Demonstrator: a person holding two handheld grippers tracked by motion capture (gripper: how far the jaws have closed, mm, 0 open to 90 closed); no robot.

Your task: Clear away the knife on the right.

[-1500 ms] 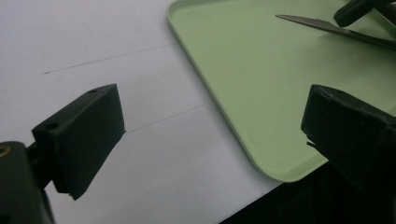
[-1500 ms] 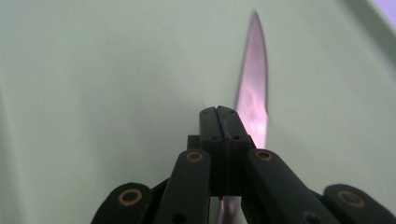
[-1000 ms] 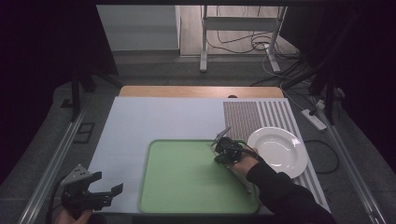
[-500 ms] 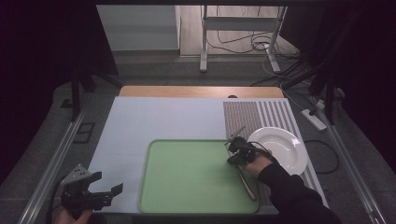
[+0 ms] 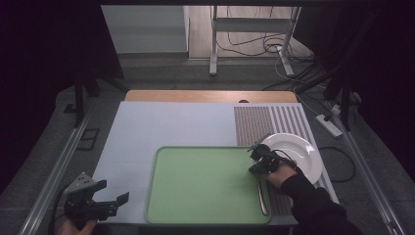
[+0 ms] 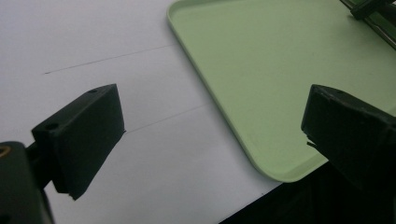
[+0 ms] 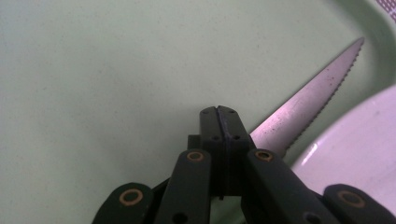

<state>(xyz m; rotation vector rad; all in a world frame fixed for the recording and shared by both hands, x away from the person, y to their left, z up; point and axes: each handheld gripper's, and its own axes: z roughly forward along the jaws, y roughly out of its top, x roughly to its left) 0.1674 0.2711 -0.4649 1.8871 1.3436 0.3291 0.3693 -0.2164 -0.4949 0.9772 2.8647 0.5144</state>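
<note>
At the lower middle of the high view lies a green tray, flat on a pale mat and bare but for what sits along its right rim. A white plate rests just right of the tray's upper right corner, partly on a striped mat; nothing lies in the plate that I can make out. The right gripper hovers at the line between tray and plate, its jaws pressed tight together. In the right gripper view a serrated knife runs out from behind the closed jaws toward the upper right of the frame, its tip over the tray's rim, its edge beside the plate; the jaws appear clamped on it. A long metal piece stretches down the tray's right edge toward the bottom of the frame.

The left gripper sits at the lower left, jaws spread wide and holding nothing, over the pale mat near the tray's corner.

A wooden table edge shows beyond the mats, then grey floor with cables and a metal stand.
</note>
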